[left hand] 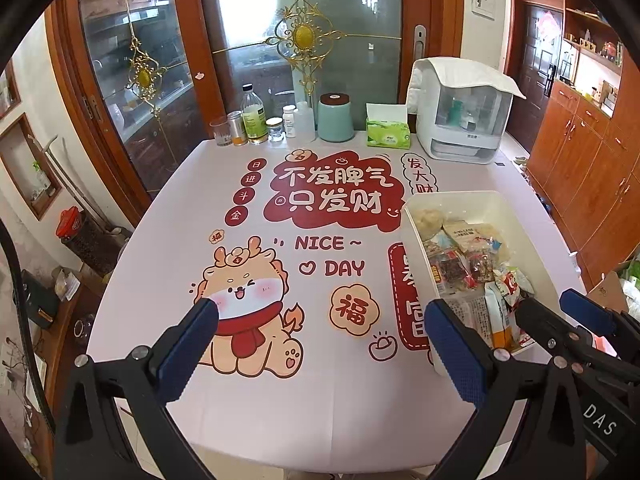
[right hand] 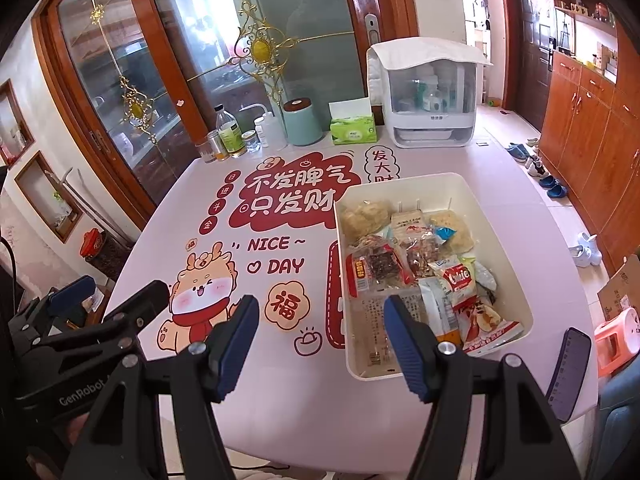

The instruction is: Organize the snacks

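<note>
Snack packets (right hand: 424, 276) all heaped in the white bin (right hand: 516, 280), right side of the table (right hand: 280, 408). Both claws, left gripper (left hand: 320, 336) and right gripper (right hand: 322, 336), gaping wide, holding nothing. Risky: grabbing blind into that heap, snagging two slippery wrappers, or nudging the bin.

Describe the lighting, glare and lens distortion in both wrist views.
Left wrist view: bright daylight blows out the frosted glass door panel; fisheye bends the pink printed tablecloth and darkens the corners. Right wrist view: same bending, sharp focus on the white plastic snack bin, soft glare on the wooden cabinets.
</note>
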Available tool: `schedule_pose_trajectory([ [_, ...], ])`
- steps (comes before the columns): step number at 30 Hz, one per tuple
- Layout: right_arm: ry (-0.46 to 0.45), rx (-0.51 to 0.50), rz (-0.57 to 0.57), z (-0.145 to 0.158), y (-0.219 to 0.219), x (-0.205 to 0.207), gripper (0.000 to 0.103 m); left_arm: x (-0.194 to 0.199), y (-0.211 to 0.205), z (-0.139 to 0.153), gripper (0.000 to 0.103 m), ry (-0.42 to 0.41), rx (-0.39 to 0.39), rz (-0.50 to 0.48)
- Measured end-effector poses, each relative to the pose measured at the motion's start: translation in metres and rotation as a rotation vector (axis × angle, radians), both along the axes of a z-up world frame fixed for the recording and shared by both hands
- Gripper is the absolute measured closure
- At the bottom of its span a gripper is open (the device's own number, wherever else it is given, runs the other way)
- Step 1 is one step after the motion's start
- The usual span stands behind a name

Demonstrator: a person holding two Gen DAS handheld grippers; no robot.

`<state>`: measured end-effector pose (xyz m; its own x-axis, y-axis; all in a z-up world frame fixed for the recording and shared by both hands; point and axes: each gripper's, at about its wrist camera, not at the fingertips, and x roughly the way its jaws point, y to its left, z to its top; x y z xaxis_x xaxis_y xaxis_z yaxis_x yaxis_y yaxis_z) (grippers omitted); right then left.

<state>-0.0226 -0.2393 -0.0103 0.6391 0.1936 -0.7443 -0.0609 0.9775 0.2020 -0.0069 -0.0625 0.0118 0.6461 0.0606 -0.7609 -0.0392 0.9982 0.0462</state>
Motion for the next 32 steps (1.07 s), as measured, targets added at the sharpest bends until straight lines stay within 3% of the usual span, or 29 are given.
schedule_pose_trajectory([
  [32, 0.019, 0.007, -0.044, -0.006, 0.005, 0.007, 0.038, 0.014, 0.002, -0.004, 0.001, 0.017, -0.001, -0.039],
])
